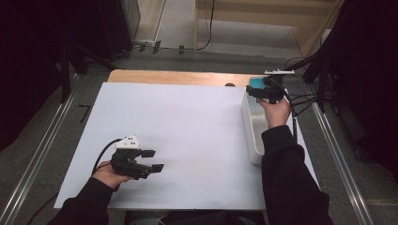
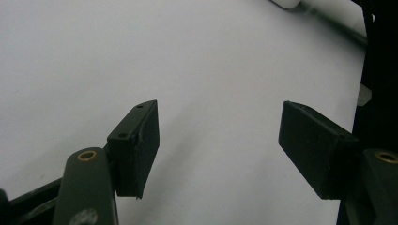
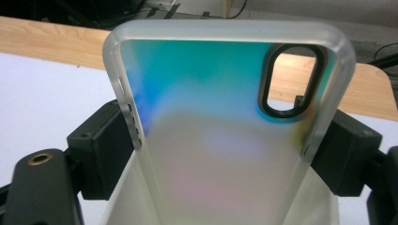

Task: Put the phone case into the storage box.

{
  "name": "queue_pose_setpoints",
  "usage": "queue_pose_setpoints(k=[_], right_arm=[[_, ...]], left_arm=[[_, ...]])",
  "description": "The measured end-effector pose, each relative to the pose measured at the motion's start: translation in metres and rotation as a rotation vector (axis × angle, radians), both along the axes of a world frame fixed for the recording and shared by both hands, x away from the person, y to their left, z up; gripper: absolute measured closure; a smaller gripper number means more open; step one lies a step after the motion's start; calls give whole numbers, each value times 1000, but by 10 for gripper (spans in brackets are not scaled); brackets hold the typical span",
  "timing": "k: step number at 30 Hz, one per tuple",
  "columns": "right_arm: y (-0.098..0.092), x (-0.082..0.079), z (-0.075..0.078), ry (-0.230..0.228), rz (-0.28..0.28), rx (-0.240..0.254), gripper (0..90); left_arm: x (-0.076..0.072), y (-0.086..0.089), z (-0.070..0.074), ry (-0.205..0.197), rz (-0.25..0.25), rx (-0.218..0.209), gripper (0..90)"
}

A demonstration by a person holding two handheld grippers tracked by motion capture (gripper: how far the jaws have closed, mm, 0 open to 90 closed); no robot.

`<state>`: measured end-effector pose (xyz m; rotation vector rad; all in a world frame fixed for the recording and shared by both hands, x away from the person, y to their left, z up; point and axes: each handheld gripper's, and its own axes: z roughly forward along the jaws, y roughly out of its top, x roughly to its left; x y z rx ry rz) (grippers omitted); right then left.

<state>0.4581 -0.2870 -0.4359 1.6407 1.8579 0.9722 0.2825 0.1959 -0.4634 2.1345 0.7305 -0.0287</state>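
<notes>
The right gripper [image 3: 225,140] has its two jaws pressed against the long edges of a translucent phone case [image 3: 220,126], holding it upright. The case is frosted, with a teal and blue sheen toward the top fading to pale pink lower down, a dark-rimmed oval camera cut-out at its upper corner and small slots along one side edge. Directly beneath this gripper sits a white rectangular bin [image 1: 249,126], and in the right gripper view its pale inner walls show just below the case. Beyond the case lies the bare wooden edge of the surface [image 3: 47,42], then grey floor with cables.

The left gripper [image 1: 152,160] is well apart from the case, across the surface, held in the person's left hand [image 1: 109,174] low over the white sheet [image 1: 187,136]. Its jaws stand wide apart with nothing between them, only plain white sheet ahead of them in the left gripper view.

No readable writing or brand mark shows on the case, the bin or the grippers.

The white sheet covers most of the wooden surface. Metal rails [image 1: 42,145] run along the floor on both sides, and dark curtains close in the room on the left and right.
</notes>
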Motion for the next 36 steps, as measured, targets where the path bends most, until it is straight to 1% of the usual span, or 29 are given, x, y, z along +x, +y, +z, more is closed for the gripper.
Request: queue_pose_setpoints(k=[1,3,6,10,12,14,16,17,18,21,23,24,26,31,36], right_arm=[[1,0,0,7,-1,3,148],[1,0,-1,14,1,-9,148],[2,0,-1,24,-7,-10,148],[2,1,-2,41,-3,-22,148],[2,1,-2,42,-2,-22,147],[2,1,-2,45,-9,-14,146],[3,2,-2,52,-26,-28,146],[3,3,-3,56,-37,-33,130],[3,3,-3,49,-36,-30,97],[2,2,-2,43,-35,-13,79],[2,3,-2,44,-38,-6,20],[2,3,-2,47,-39,-4,11],[1,3,-2,45,-33,5,11],[-1,3,-1,37,-30,6,11],[-4,3,1,26,-32,17,11]], left_arm=[[0,0,0,0,0,0,291],[0,0,0,0,0,0,291],[0,0,0,1,-2,0,291],[0,0,0,0,-1,0,290],[0,0,0,0,0,0,291],[0,0,0,0,0,0,291],[0,0,0,-1,-1,-3,291],[0,0,0,-2,-2,-2,290],[0,0,0,0,-3,-2,290],[0,0,0,0,-1,0,291],[0,0,0,0,-1,0,291],[0,0,0,-1,-2,-2,291],[0,0,0,-1,-1,-3,291],[0,0,0,-1,-4,-4,291],[0,-1,0,1,-8,-3,291]])
